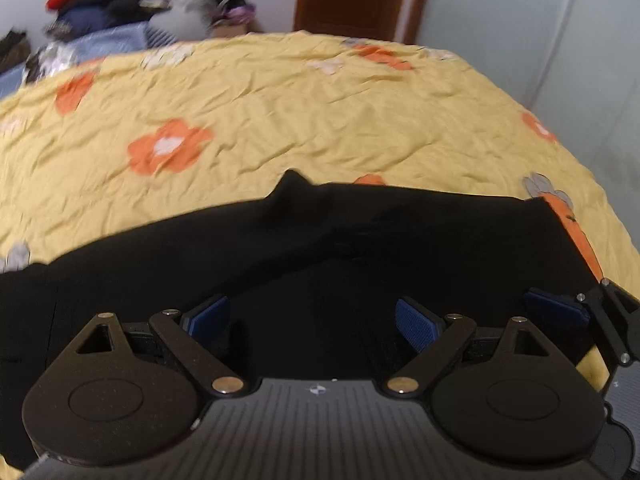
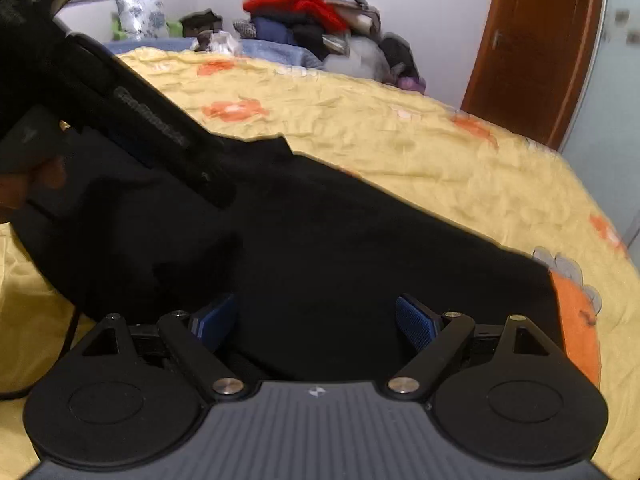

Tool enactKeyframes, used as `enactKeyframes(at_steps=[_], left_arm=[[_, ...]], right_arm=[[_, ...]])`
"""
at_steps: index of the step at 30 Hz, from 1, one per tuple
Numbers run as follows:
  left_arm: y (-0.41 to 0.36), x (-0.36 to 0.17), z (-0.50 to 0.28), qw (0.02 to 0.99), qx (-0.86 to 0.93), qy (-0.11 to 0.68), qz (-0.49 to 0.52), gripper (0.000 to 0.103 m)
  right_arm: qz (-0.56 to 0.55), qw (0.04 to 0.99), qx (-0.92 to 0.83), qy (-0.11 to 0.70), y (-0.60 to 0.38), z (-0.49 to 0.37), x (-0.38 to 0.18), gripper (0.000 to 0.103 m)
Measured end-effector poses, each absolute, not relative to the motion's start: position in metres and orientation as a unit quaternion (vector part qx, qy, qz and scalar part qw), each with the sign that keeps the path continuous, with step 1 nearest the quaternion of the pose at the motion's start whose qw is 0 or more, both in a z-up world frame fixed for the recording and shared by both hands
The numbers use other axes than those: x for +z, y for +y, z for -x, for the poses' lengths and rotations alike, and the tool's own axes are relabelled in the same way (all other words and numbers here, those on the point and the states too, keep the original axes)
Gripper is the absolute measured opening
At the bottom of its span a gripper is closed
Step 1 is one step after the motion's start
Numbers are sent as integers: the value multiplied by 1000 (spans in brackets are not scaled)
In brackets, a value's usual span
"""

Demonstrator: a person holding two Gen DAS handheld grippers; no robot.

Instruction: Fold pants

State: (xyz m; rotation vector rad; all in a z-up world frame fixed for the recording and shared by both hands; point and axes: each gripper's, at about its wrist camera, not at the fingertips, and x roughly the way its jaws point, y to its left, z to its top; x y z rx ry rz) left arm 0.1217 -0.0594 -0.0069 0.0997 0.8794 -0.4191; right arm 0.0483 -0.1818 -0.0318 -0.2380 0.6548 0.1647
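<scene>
Black pants (image 1: 360, 240) lie flat across a yellow bedspread (image 1: 280, 112) printed with orange flowers. My left gripper (image 1: 314, 320) hovers over the near part of the pants, its blue pads wide apart and pressing on nothing. At the right edge of the left wrist view, one blue pad (image 1: 556, 308) of the right gripper shows over the pants' end. In the right wrist view the pants (image 2: 360, 248) run from upper left to lower right. My right gripper (image 2: 316, 320) stands open above them, gripping no cloth. A hand (image 2: 24, 188) holds the left gripper's black housing (image 2: 80, 92) at the upper left.
A pile of clothes (image 2: 312, 12), red and dark, is heaped beyond the far side of the bed. A brown door (image 2: 536, 48) stands behind the bed's far right corner. A patterned pillow (image 2: 140, 14) leans at the back left. A pale wall (image 1: 540, 40) borders the bed's right side.
</scene>
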Motion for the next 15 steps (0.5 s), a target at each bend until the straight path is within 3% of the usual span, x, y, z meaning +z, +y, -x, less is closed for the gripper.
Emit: enactKeyframes(at_steps=[5,8,11,15], left_arm=[[-62,-4,-149,868,-245,426,73,96],[-88,-17,-174,861,-222,455,39,93],[-102,-27,-183,863,-198,464,-7,85],[-64,-5,-161,879,-195,432,52,88]], right_arm=[[53,943,89,315,-194,-47,-19,88],[22,941,103,321,-191,-54,-21,88],[74,933,106,336,-174,-53,-31,91],[105,946,86,293,-173,-33,-14,91]])
